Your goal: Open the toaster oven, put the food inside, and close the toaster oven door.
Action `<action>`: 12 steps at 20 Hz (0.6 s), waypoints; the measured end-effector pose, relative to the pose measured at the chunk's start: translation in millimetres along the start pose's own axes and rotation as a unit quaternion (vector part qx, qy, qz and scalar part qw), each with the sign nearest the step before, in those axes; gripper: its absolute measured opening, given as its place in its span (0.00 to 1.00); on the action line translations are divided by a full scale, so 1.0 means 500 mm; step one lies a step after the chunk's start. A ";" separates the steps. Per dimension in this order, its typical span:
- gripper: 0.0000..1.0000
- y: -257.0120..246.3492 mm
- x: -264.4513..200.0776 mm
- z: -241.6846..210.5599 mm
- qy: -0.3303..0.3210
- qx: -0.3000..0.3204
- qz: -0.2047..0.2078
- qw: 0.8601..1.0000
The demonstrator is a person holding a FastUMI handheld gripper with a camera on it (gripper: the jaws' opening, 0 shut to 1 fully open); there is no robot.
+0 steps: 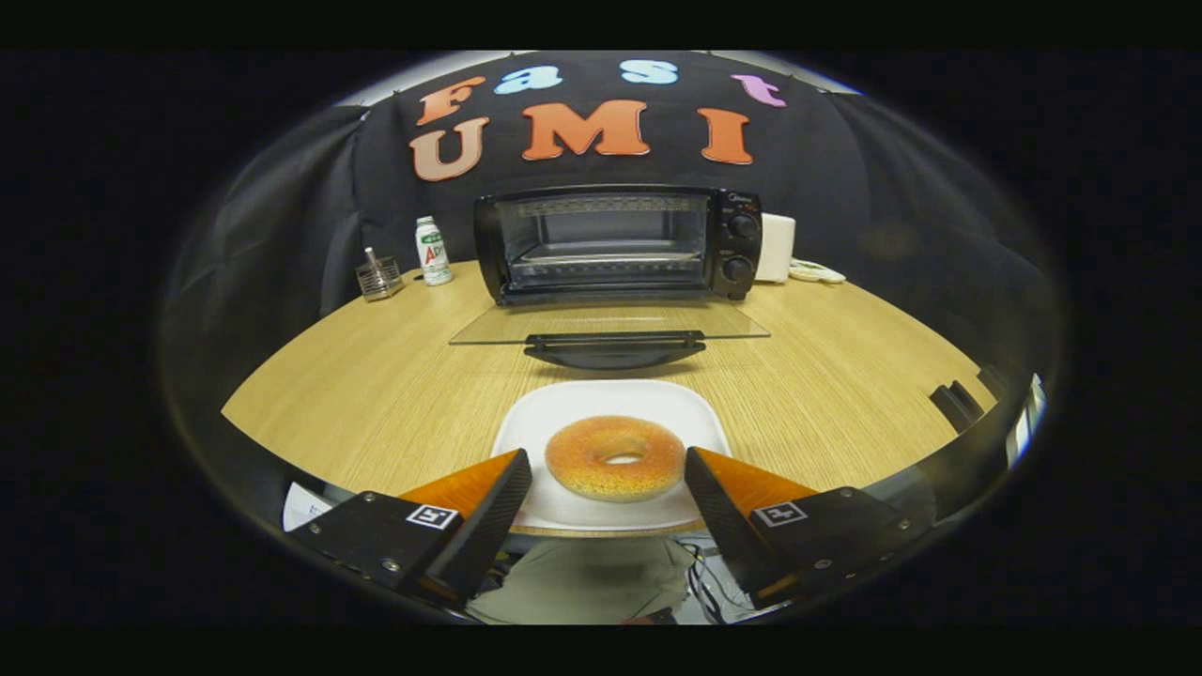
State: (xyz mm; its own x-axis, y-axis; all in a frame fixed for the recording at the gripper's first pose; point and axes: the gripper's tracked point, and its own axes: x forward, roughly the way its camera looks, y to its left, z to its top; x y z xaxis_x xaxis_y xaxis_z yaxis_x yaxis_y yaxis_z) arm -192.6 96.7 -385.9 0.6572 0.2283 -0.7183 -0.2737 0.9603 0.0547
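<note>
A: Can any words be read on the things on the table?

B: Not really. The bottle (pixel 432 250) has a label with red marks, but they are too small to tell. The toaster oven (pixel 615 244) has a tiny mark above its knobs, and it is too blurry.

A: Any signs?

B: Yes. The gripper (pixel 606 454) has 2 square black-and-white marks, 1 on the left finger (pixel 432 515) and 1 on the right finger (pixel 781 514). The fingers stand wide apart, with the bagel (pixel 615 457) between them.

Light wood-grain tabletop (pixel 376 376) stretches out ahead of the claw, with draped black cloth wall (pixel 282 207) way beyond it.
</note>
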 end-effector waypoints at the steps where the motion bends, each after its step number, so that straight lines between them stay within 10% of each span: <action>1: 0.99 0.000 -0.001 -0.003 0.000 -0.001 0.000 1.000; 12: 0.59 0.002 -0.014 0.057 -0.029 0.015 0.009 0.999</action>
State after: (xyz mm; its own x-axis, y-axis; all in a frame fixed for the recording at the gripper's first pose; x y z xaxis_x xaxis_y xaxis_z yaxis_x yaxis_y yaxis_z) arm -177.6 100.7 -361.0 0.6917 0.2539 -0.6761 -0.2660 0.9599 0.0885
